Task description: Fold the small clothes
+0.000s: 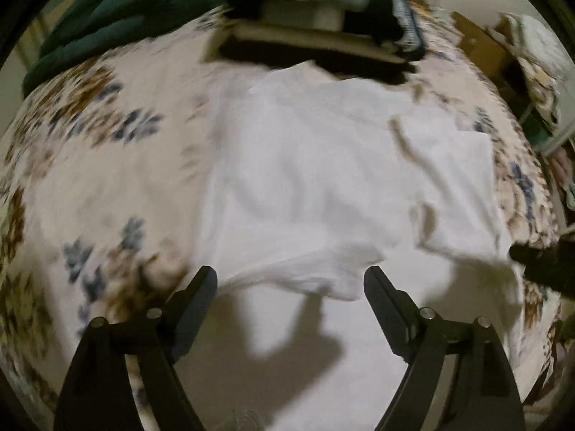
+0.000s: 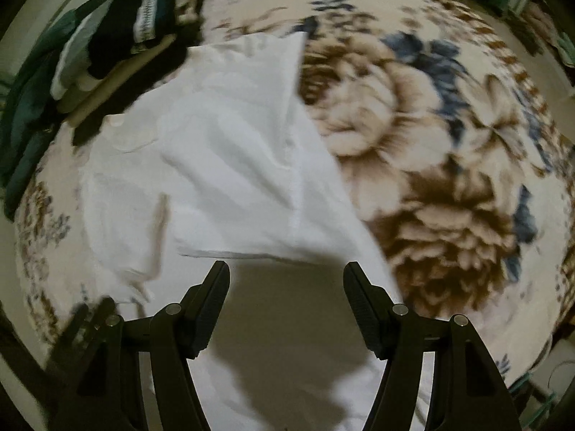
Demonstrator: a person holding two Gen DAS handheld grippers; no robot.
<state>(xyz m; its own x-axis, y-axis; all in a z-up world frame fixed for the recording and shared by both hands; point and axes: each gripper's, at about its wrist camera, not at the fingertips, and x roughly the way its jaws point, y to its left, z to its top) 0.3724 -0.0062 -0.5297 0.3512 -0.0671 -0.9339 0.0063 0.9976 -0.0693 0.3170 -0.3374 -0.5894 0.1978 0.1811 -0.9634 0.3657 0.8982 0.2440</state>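
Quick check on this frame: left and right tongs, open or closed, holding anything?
Left tongs: open, holding nothing, above the white garment.
Right tongs: open, holding nothing, above the same garment.

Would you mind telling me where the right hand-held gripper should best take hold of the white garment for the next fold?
Probably at the near folded edge of the white garment, just ahead of the open right hand-held gripper. Come in low from the near side: that edge lifts slightly off the floral blanket, so one finger could slip under it.
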